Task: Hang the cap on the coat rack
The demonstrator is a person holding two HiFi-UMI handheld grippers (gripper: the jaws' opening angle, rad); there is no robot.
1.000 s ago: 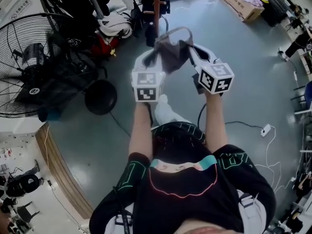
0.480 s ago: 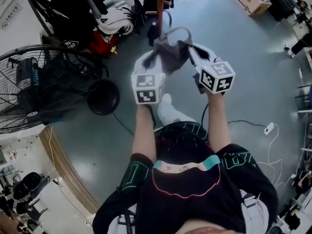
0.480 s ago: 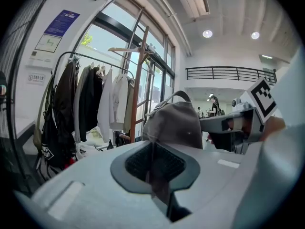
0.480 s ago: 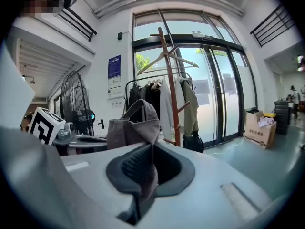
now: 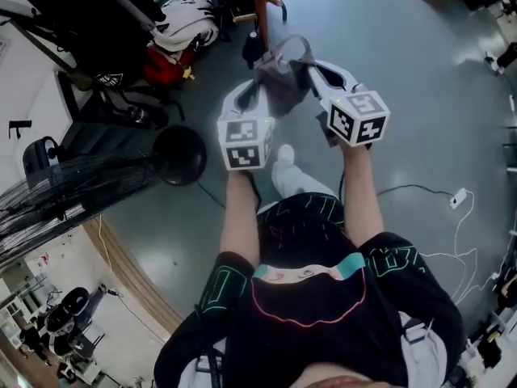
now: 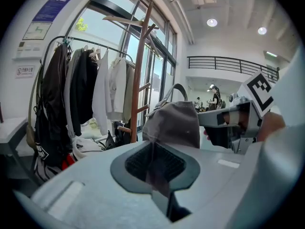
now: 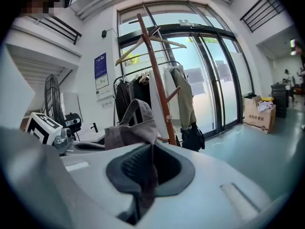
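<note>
– Far left of the head view, a big fan point(image 5: 56, 204) leans in, with a black round base point(image 5: 179, 153) on the grey floor point(image 5: 404, 95) just right of it. What's in the middle?

– Centre of the frame, upper half, that's the left gripper point(image 5: 255, 94), jaws clamped on the left edge of the grey cap point(image 5: 282, 87). Its own view shows the fabric pinched flat between the pads.

– And the cap itself?

– Up in the air, stretched between both grippers, its strap arching over the top. Just behind it, at the top centre of the frame, stands the reddish-brown coat rack point(image 5: 259, 10). The cap sits near the pole and hangs on no peg yet. Whether cloth and pole touch, I can't tell.

– Over to the right?

– The right gripper point(image 5: 310, 73) mirrors the left, jaws squeezed on the cap's other edge, cloth trapped between the pads in the right gripper view. That same view puts the rack just right of the cap, and at the far right a cardboard box point(image 7: 259, 112) sits on the floor by the glass doors point(image 7: 214, 80).
</note>
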